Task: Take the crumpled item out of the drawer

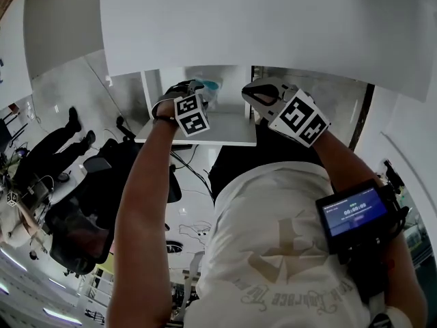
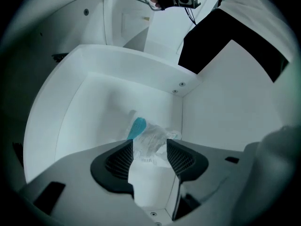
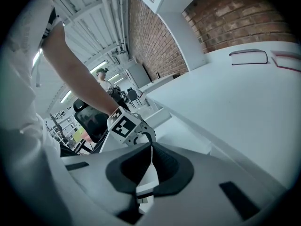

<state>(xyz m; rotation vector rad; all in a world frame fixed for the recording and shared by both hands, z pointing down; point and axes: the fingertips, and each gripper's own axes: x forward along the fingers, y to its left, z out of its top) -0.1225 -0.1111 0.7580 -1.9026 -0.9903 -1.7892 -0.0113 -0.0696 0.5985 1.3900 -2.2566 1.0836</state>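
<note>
**A:** Head view first. Where is the item?

**B:** The item (image 1: 210, 85) lies in the open drawer (image 1: 225, 134), with a bit of teal showing. The left gripper (image 1: 199, 91) points steeply down into the drawer, right by it. The right gripper (image 1: 254, 96) hangs beside the drawer's right edge.

**A:** And around it?

**B:** There is a white desk (image 1: 273, 26) above, and a black chair (image 1: 75, 231) and cables (image 1: 194, 166) on a pale floor (image 1: 191, 214). A screen (image 1: 354, 214) strapped to the right forearm shows digits too small to read. The shirt (image 1: 273, 265) print can't be read either.

**A:** Left gripper view?

**B:** It's crumpled clear plastic with a teal patch, on the white drawer bottom near a corner. The jaws stand apart with the item just past their tips, and the pads don't press on it. There is faint print on the plastic, but it's illegible.

**A:** Right gripper view?

**B:** The jaws are closed together with nothing between them. Beyond them are the left gripper's marker cube (image 3: 123, 125), the white desk top, a brick wall (image 3: 225, 22) and ceiling lights (image 3: 70, 95).
</note>
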